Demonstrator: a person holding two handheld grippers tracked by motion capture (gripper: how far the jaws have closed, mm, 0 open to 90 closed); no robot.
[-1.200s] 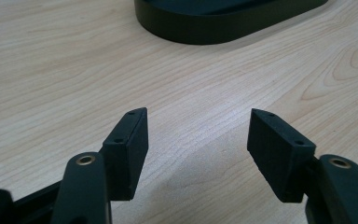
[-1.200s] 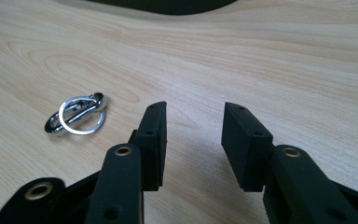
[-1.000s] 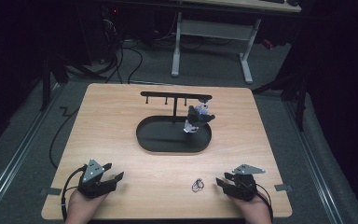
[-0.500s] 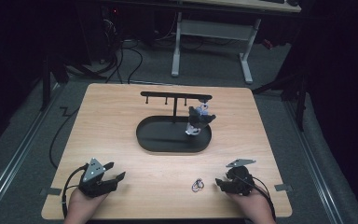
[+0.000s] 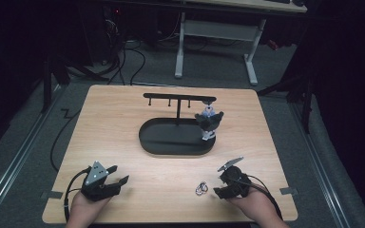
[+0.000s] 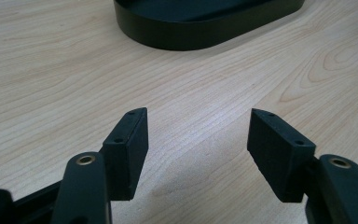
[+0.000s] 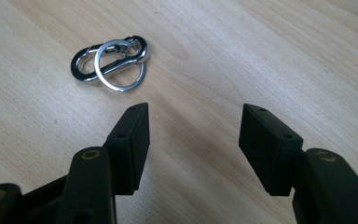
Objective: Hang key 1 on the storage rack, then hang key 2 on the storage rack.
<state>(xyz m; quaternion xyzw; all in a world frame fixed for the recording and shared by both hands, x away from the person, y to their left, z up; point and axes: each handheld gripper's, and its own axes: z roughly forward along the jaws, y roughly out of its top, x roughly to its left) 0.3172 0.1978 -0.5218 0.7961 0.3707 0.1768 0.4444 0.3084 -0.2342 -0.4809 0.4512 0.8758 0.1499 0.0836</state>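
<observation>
We are holding the left hand-held gripper (image 5: pixel 116 182) near the surface's (image 5: pixel 114 123) front left corner, jaws spread and gripping nothing. Our right hand-held gripper (image 5: pixel 219 185) is sitting near the front right corner, jaws also apart and empty, with the carabiner (image 7: pixel 109 61) lying just beside it. A stand (image 5: pixel 177 137) is carrying a figure (image 5: pixel 208 121) mid-surface.

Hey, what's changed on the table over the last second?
The right tool has tipped over and turned toward the silver carabiner and key ring, open, not touching it. Unchanged: the left tool, open near the table's front edge, the black oval tray with its hook stand, and the small figure hanging there.
</observation>
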